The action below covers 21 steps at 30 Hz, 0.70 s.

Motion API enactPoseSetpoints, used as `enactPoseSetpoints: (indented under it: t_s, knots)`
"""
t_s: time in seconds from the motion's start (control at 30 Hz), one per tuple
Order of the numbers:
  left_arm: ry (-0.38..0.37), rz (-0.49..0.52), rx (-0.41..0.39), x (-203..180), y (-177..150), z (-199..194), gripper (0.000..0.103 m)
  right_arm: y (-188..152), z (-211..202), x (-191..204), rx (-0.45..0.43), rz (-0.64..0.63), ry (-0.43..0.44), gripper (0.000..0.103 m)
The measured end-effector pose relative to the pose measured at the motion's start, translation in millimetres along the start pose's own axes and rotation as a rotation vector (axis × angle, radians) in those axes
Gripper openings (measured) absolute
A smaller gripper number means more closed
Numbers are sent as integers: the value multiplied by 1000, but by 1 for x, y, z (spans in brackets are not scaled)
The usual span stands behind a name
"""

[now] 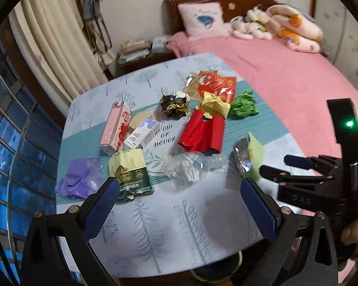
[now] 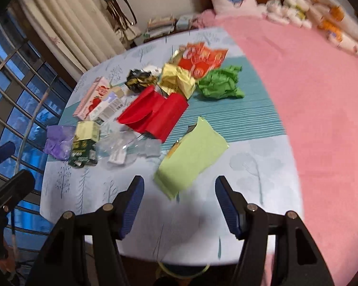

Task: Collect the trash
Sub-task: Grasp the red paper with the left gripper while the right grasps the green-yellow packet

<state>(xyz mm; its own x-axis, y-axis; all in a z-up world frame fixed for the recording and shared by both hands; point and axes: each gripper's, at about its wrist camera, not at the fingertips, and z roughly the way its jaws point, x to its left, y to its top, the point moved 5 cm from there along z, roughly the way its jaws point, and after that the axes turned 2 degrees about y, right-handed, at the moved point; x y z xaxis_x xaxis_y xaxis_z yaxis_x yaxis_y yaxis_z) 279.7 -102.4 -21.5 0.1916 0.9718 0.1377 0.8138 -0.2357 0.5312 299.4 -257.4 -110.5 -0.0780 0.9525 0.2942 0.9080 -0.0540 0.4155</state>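
Note:
Trash lies spread over a small table with a tree-print cloth. My left gripper is open and empty above the near half, its fingers either side of a crushed clear bottle and a green-and-cream packet. My right gripper is open and empty just short of a light green packet. That packet also shows in the left wrist view. A red paper, a green paper ball, a gold wrapper and a purple bag lie around.
A pink carton and a white box lie at the table's left. An orange wrapper and a black-gold ball lie at the far side. A pink bed borders the right. A window with bars is left.

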Motion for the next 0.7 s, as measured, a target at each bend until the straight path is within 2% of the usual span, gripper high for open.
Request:
enactPoseSetpoints:
  t_s: [0.17,0.27,0.4,0.5,0.53,0.57,0.63,0.67,0.7]
  knots:
    - [64,-62,78,-5,17,36,100,18,53,-10,106,-29,53,62]
    - [88,-110,106,-3,26,50,100,22,72,-11,148,-111,0,62]
    - [104,-142,138,-2,35,67,100,26,83,-14,159,-238,-65,61]
    - [85,-152,160,-7,43,78,100,29,86,-20,155,-293,-78,42]
    - [76,-153,164,-9,47,82,100,30,87,-22,151,-305,-85,29]
    - [57,-151,174,-13,50,88,100,33,87,-25,149,-312,-87,24]
    - [13,-147,207,-20,55,99,100,40,86,-31,154,-293,-49,19]
    - [-15,-144,231,-24,57,107,100,43,83,-36,160,-279,-31,11]
    - [-35,-138,251,-28,60,114,100,46,84,-39,164,-272,-23,9]
